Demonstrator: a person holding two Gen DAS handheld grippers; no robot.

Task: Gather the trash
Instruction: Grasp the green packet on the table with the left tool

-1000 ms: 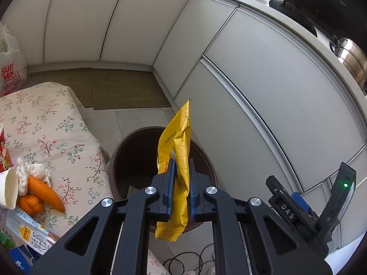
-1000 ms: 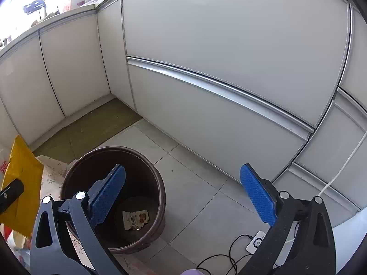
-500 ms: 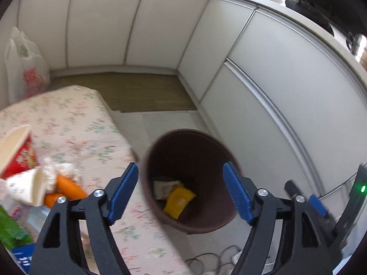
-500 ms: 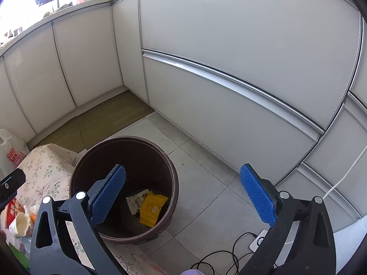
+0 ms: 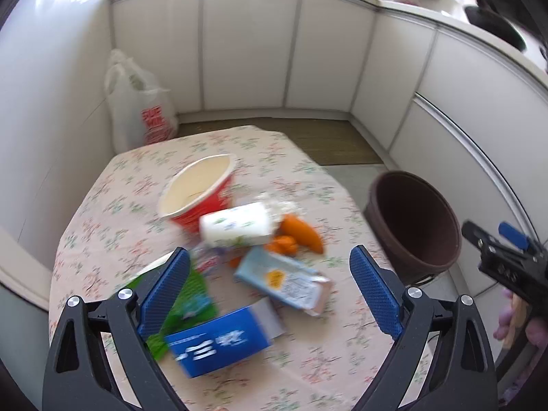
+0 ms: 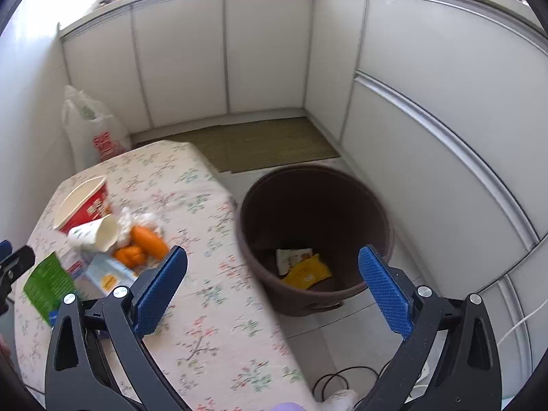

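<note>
The left gripper [image 5: 269, 289] is empty, its ribbed blue jaws opening wide over the floral-cloth tabletop [image 5: 113, 212]. At frame centre lie a red paper bowl [image 5: 202, 191], a white cup [image 5: 236, 227], glossy cartons and orange peel [image 5: 301, 236]. The right gripper [image 6: 272, 289] gapes empty. Right of centre, the round brown bin [image 6: 308, 188] holds a crinkled yellow wrapper [image 6: 306, 270].

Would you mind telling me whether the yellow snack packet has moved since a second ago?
Yes. The yellow snack packet has dropped from the left gripper, whose jaws are opening with nothing between them, onto the floor of the round brown bin.
</note>
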